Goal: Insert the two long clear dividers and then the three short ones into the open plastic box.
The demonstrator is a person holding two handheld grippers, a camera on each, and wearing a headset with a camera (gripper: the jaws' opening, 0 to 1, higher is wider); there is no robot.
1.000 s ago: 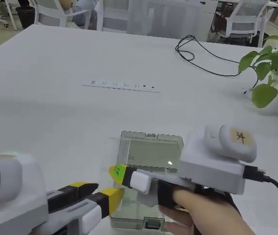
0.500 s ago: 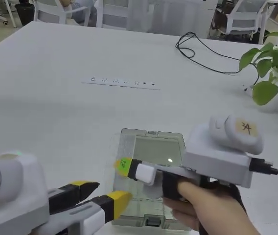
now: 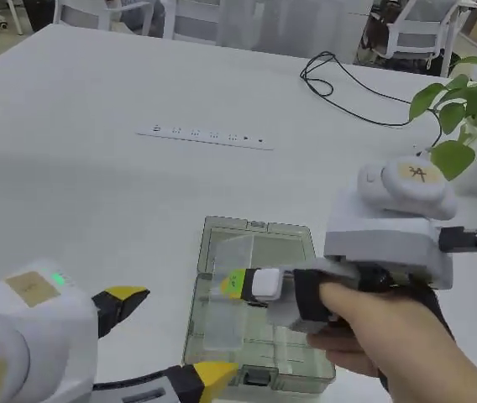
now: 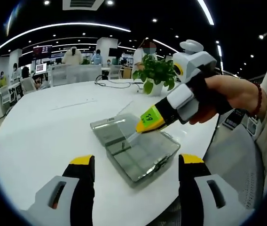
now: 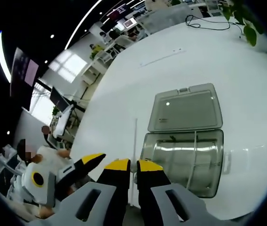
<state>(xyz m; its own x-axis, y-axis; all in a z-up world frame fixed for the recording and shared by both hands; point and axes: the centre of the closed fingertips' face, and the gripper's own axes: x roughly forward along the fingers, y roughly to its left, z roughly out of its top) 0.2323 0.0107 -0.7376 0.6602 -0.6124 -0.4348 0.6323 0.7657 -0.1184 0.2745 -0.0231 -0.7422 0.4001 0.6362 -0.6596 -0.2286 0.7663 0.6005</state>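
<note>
- right gripper [image 3: 237, 284] has come up and inward since a second ago. Its tip was low at the near-left corner of the open plastic box [image 3: 191, 329] and is now over the tray's left half. The head camera also tipped down, so part of that shift is the view.
- its jaws are pinched tight on a long clear divider [image 5: 135, 141]. In the right gripper view the strip shows edge-on, running straight out from the tips, along the tray's left wall. It looks above the tray, not in a slot yet.
- left gripper [image 4: 136, 159] has its jaws wider apart than before, with nothing between them. It hovers off the box's near-left side, not touching it.
- box hasn't moved: lid [image 3: 259, 239] lies flat back on the white table [image 3: 96, 193].
- thin lines cross the tray floor in the right gripper view; can't tell if they are ribs or seated dividers.
- judgement: this is carry-and-align for a long divider, early in the task. Next it needs its ends matched to the wall slots and a push straight down.
- risk: thin clear strip may flex or slip.
</note>
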